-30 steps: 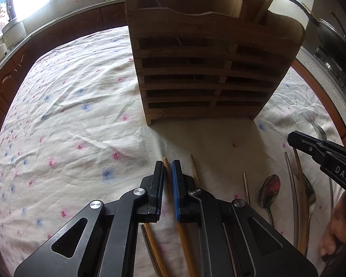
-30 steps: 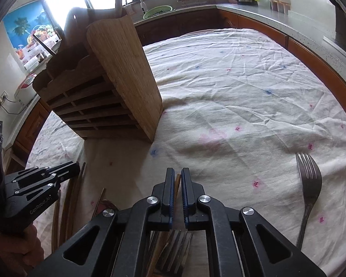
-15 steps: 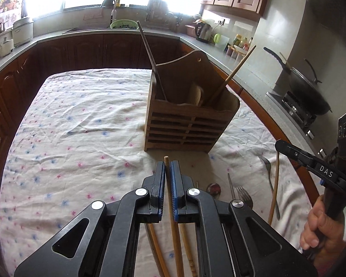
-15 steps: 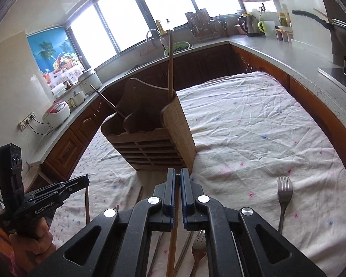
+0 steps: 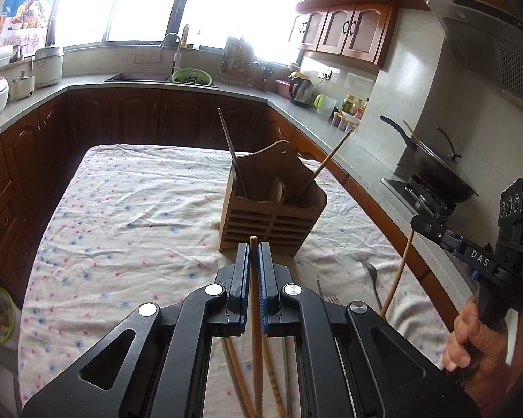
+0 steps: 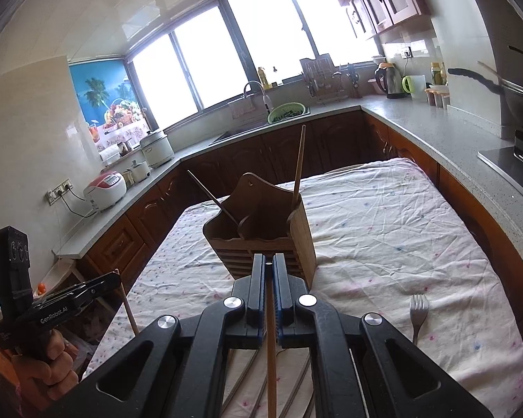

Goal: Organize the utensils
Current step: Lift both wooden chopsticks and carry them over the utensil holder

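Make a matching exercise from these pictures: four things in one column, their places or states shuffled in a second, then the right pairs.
1. left gripper
2. right gripper
3. lone fork
4. wooden holder

A. lies flat on the cloth, right of the holder
B. stands upright on the cloth, two sticks in it
C. shut on a turned wooden chopstick
D. shut on a plain chopstick

Pairs: 1-C, 2-D, 3-A, 4-B

Your left wrist view looks down its fingers from above the table (image 5: 129, 209); your right does likewise. Both face the wooden caddy (image 5: 272, 209) (image 6: 261, 233), sharing windowed counter (image 5: 129, 85) (image 6: 331, 113).
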Action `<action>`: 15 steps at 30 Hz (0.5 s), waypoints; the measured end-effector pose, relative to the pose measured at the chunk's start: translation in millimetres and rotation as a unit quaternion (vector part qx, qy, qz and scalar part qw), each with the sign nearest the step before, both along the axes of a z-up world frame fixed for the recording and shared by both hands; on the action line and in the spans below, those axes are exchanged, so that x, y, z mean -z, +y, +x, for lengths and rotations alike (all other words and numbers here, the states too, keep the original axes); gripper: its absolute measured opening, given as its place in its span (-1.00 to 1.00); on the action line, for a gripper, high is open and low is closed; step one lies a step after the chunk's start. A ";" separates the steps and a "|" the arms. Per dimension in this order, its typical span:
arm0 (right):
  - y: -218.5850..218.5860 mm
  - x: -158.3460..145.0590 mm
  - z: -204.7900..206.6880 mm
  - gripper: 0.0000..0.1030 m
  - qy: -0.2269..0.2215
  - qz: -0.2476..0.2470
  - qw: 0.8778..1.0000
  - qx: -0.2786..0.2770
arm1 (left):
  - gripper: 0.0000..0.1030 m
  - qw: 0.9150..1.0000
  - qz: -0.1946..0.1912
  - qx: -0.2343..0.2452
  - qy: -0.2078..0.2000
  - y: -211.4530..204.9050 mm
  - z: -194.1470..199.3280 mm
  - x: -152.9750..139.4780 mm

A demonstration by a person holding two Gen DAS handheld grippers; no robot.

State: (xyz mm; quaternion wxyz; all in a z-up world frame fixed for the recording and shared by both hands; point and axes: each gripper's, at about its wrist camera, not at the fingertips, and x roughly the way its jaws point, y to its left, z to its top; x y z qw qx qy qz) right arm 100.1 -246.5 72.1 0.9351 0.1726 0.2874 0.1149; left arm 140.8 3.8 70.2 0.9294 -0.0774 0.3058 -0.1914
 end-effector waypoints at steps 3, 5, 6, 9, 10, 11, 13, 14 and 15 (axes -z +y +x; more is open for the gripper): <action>0.2 -8.0 -7.5 -0.92 -0.014 -0.002 1.000 0.002 | -0.92 1.000 -0.012 -0.005 -0.012 8.2 -8.0 -7.7; -0.9 -13.7 -12.0 -0.92 -0.024 -0.002 1.000 0.004 | -0.93 1.000 -0.017 -0.010 -0.023 12.0 -12.3 -13.8; -1.1 -16.0 -13.9 -0.92 -0.029 -0.002 1.000 0.005 | -0.93 0.999 -0.018 -0.012 -0.029 13.1 -14.3 -16.3; -0.7 -20.1 -14.4 -0.92 -0.035 -0.006 0.999 0.007 | -0.93 0.999 -0.022 -0.015 -0.035 14.6 -16.0 -20.0; -0.5 -20.5 -14.6 -0.92 -0.036 -0.004 0.999 0.007 | -0.93 0.999 -0.023 -0.016 -0.036 15.3 -15.8 -20.4; -0.3 -20.8 -14.5 -0.92 -0.037 -0.005 0.999 0.007 | -0.93 0.999 -0.025 -0.017 -0.037 15.9 -15.7 -20.8; -0.4 -21.1 -14.9 -0.92 -0.040 -0.003 0.999 0.007 | -0.93 0.999 -0.029 -0.018 -0.038 17.2 -15.5 -22.5; -0.1 -21.7 -14.5 -0.92 -0.042 -0.004 0.999 0.007 | -0.93 0.999 -0.031 -0.019 -0.040 17.8 -15.1 -23.4; 0.1 -22.4 -14.0 -0.92 -0.043 -0.003 0.999 0.007 | -0.93 0.998 -0.032 -0.020 -0.041 17.8 -14.6 -24.6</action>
